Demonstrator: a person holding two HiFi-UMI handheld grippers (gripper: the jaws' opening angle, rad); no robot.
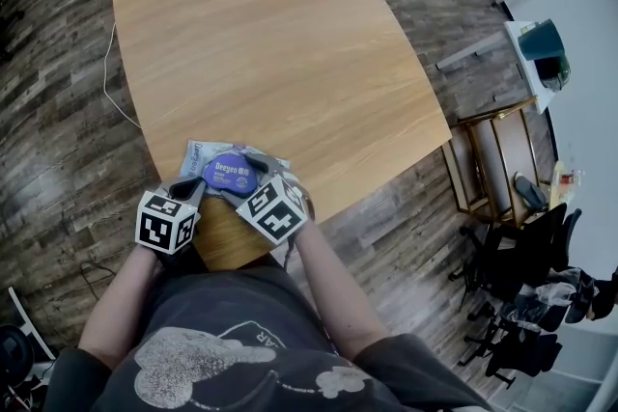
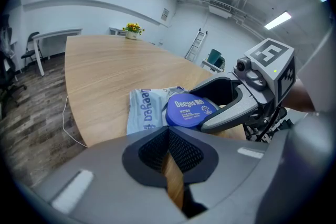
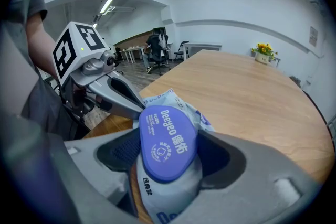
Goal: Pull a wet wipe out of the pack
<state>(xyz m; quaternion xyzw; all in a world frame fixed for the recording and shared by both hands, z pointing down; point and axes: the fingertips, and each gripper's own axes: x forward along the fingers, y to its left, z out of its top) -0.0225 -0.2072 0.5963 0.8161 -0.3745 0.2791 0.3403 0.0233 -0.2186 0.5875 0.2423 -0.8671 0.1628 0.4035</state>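
Counter (image 1: 270,34), one: pale wood grain, smooth, long rounded outline.

Claws, two: grey moulded plastic with dark ribbed pads. Left claw (image 2: 168,136) is clenched on nothing, only a thin slit of wood showing between its pads, just beside the pack's near left end. Right claw (image 3: 168,153) is grasping the pack from its near right side.

Pack (image 1: 198,155), one: soft crinkled pale-blue film, flat at the counter's near edge, long axis roughly along that edge.

Lid (image 1: 230,175), one: hard blue oval, facing up, closed.

Grey hand-held grippers (image 1: 196,189) (image 1: 249,184), black-white marker cubes (image 1: 166,221); dark printed T-shirt (image 1: 227,304).
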